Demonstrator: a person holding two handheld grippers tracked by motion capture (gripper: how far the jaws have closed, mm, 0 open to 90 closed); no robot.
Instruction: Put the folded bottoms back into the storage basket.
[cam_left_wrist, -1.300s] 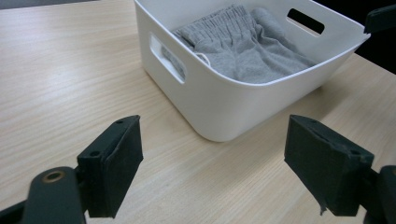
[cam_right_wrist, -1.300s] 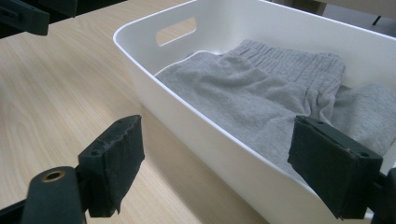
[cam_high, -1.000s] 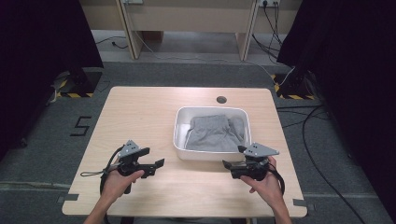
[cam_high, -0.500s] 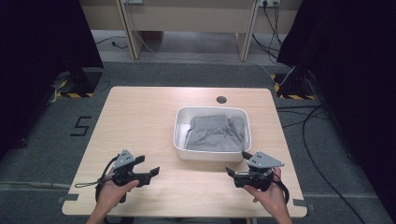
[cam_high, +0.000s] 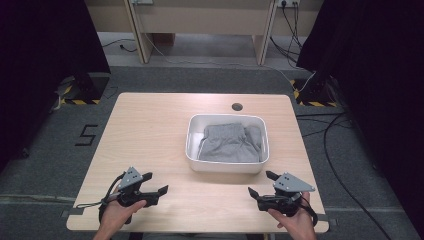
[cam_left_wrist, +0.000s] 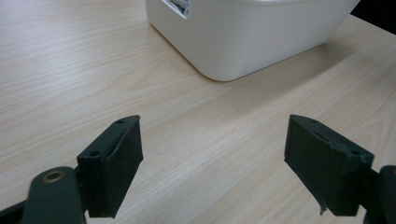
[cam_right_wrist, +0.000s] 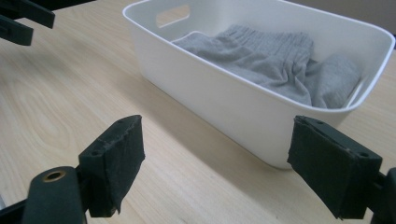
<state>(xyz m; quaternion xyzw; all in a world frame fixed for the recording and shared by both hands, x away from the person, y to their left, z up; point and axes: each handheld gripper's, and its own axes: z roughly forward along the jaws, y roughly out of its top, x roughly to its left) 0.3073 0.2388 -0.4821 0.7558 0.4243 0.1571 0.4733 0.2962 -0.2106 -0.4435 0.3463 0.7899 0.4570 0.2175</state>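
Observation:
A white plastic tub (cam_high: 227, 167) stands on the right half of the wooden table (cam_high: 150, 135), and a folded grey knit garment (cam_high: 230, 145) lies inside it. My left gripper (cam_high: 156, 183) rests near the table's front edge, left of the tub, jaws open and empty. My right gripper (cam_high: 260, 183) sits near the front edge just below the tub, also open and empty. In the left gripper view the open gripper (cam_left_wrist: 212, 140) faces the tub's corner (cam_left_wrist: 243, 37). In the right gripper view the open gripper (cam_right_wrist: 215, 135) faces the tub's wall (cam_right_wrist: 224, 98) and the garment (cam_right_wrist: 261, 60).
A round cable hole (cam_high: 237, 106) is in the table behind the tub. The left half of the tabletop is bare wood. The floor carries a taped "5" (cam_high: 87, 135) at the left and cables (cam_high: 330, 150) at the right. The left gripper's jaws (cam_right_wrist: 18, 18) show far off.
Both hands have drawn back toward the near edge of the table, away from the tub. The jaws stay open, and the tub and garment have not moved.

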